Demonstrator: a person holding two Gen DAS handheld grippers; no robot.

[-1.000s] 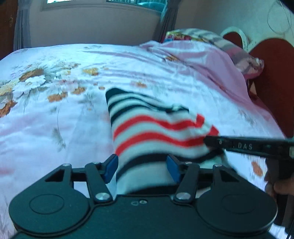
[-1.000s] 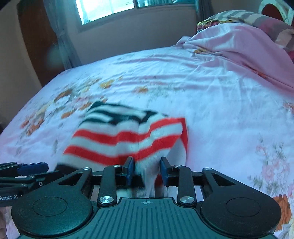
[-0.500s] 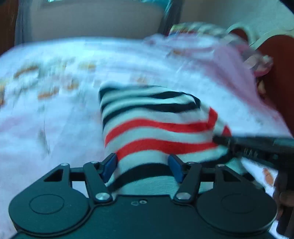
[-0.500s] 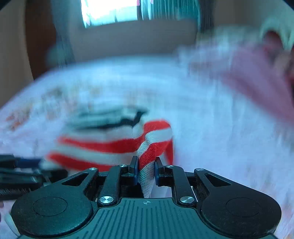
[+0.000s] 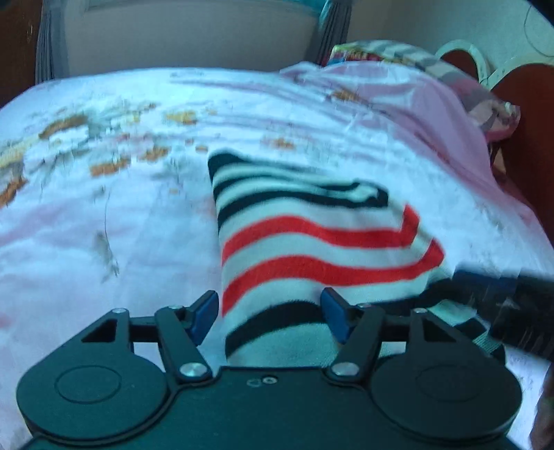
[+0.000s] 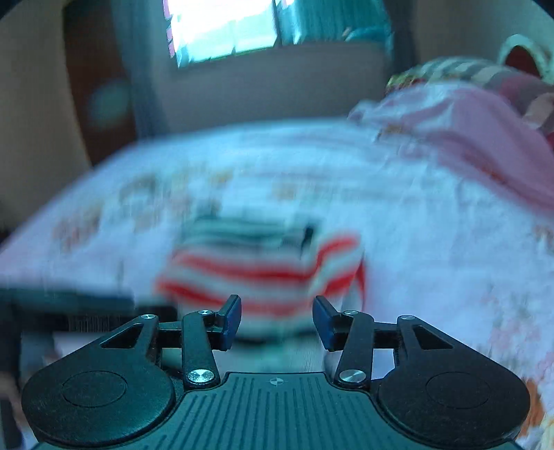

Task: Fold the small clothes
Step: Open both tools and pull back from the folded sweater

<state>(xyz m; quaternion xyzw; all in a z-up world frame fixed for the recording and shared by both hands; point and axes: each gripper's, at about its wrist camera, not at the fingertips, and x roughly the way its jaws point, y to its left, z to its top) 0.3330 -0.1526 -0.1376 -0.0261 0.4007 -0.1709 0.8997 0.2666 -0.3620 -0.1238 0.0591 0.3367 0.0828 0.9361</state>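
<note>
A small knitted garment [image 5: 311, 242] with black, white and red stripes lies folded on the floral bed sheet [image 5: 104, 225]. My left gripper [image 5: 268, 311] hangs over its near end, jaws wide, the cloth lying loose between the blue pads. Its right pad overlaps the fabric. My right gripper [image 6: 277, 318] is opening, and its pads stand apart and free of the garment [image 6: 256, 266], which lies just beyond them. That gripper's black body [image 5: 502, 297] shows blurred at the garment's right side. The left gripper's body [image 6: 69, 304] is a dark blur at left.
A pink blanket [image 5: 415, 114] is bunched at the bed's far right, with a striped pillow [image 5: 484, 104] against a red-brown headboard [image 5: 526, 121]. A wall with a window [image 6: 221, 31] stands behind the bed. A hand edge [image 5: 543, 415] shows at lower right.
The right gripper, shut on the garment's red-striped edge half a second ago, has opened and let it go. The left jaws have widened a little. The garment has settled flatter.
</note>
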